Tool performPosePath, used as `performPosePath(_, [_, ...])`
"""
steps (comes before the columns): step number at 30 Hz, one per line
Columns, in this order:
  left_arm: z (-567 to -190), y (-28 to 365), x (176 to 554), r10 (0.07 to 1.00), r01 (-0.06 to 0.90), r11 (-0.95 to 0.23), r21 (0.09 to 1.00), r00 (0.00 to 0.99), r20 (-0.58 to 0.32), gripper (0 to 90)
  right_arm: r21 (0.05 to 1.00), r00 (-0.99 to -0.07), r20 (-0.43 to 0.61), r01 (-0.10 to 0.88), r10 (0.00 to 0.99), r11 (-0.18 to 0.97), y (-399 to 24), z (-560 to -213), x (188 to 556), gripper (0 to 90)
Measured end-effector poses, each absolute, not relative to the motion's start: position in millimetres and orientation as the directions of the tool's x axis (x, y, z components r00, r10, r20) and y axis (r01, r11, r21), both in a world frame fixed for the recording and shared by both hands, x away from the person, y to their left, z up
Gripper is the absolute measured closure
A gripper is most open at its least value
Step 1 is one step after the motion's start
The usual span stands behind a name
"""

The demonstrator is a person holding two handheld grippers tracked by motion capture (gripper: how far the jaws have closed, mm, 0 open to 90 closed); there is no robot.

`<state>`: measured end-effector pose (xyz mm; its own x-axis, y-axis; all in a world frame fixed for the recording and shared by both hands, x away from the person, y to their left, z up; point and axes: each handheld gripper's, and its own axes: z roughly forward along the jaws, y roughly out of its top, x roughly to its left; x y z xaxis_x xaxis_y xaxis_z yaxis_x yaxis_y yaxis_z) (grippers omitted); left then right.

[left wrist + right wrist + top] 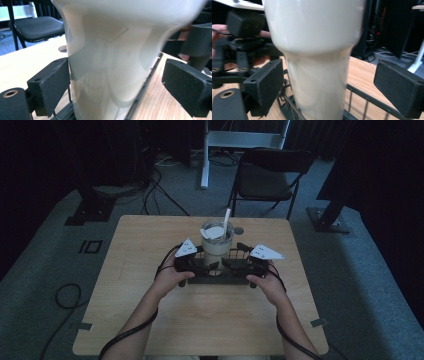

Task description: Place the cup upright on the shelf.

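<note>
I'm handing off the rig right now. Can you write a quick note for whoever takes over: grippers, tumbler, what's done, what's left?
Left gripper: open, fingers astride the tumbler's lower body; one looks to touch it, the other is apart.
Right gripper: open, astride it from the opposite side.
Tumbler: cream, upright, lid and straw on, standing in a black wire rack mid-table.
Done: both grippers positioned.
Left: probably close and lift; nothing gripped yet.

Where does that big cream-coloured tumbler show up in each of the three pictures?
High view: the tumbler stands at table centre, between the left gripper and the right gripper.
Left gripper view: the tumbler looms close between the two black jaws.
Right gripper view: the tumbler rises at centre between the jaws.
Shared landmark: the black wire rack under it, also in the high view.
</note>
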<state>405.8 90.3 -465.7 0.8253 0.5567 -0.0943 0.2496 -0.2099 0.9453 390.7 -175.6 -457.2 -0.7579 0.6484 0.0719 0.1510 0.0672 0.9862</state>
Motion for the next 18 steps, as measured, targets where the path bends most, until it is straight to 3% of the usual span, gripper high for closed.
performPosePath(18, [-463.6, 130.2, 379.8, 0.644, 0.270, -0.139, 0.953, 0.756, -0.120, 7.7, 0.984, -0.690, 0.077, 0.171, 0.719, 0.059, -208.5, -457.0, 369.8, 9.2])
